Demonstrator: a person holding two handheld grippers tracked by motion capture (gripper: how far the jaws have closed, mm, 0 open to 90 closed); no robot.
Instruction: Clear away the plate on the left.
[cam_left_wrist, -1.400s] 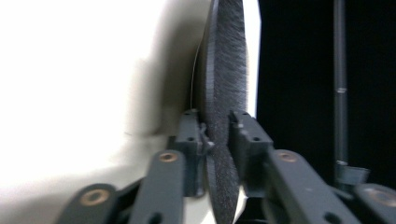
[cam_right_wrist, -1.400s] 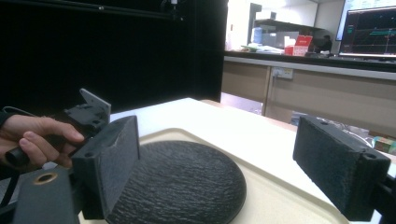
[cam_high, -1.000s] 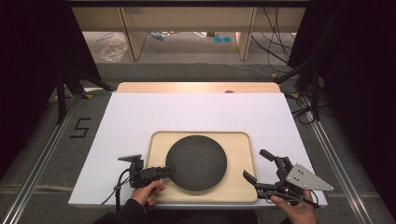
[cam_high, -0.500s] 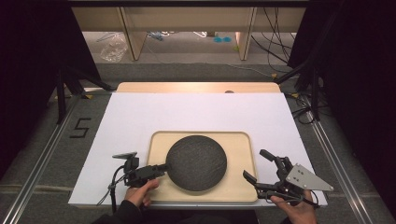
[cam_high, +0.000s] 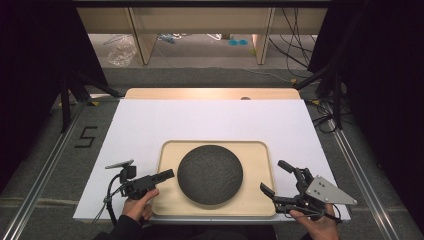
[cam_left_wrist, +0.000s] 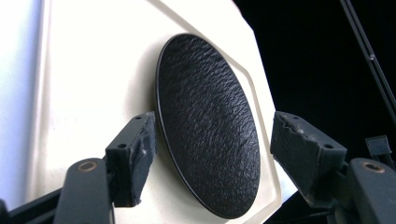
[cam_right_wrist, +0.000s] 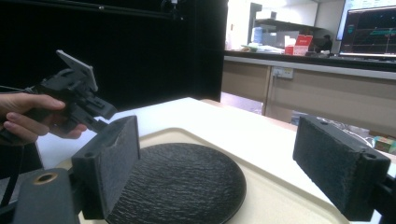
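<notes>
White table (cam_high: 210, 120): tray (cam_high: 255, 150) holds black plate (cam_high: 210, 174).

- Round plate (cam_high: 210, 174): black throughout, with a fine wrinkled, leather-like grain over its face.
- Tray (cam_high: 256, 155): pale cream-beige, plain, without pattern.
- Sheet (cam_high: 210, 120) beneath the tray: plain white.
- Desk (cam_high: 210, 93): light wood tone, seen as a strip beyond the sheet.
- Left gripper (cam_high: 167, 174): black body and black cable; fingers (cam_left_wrist: 133, 161) faced with dark charcoal pads of rough, pitted texture.
- Right gripper (cam_high: 275, 177): black frame, topped with a grey three-cornered plate; fingers (cam_right_wrist: 109, 163) of matt black, coarse-grained padding.
- Floor (cam_high: 55, 150): grey carpet, marked with a black figure "5" (cam_high: 86, 136).
- Surround (cam_high: 30, 75): black drapes at both sides.
</notes>
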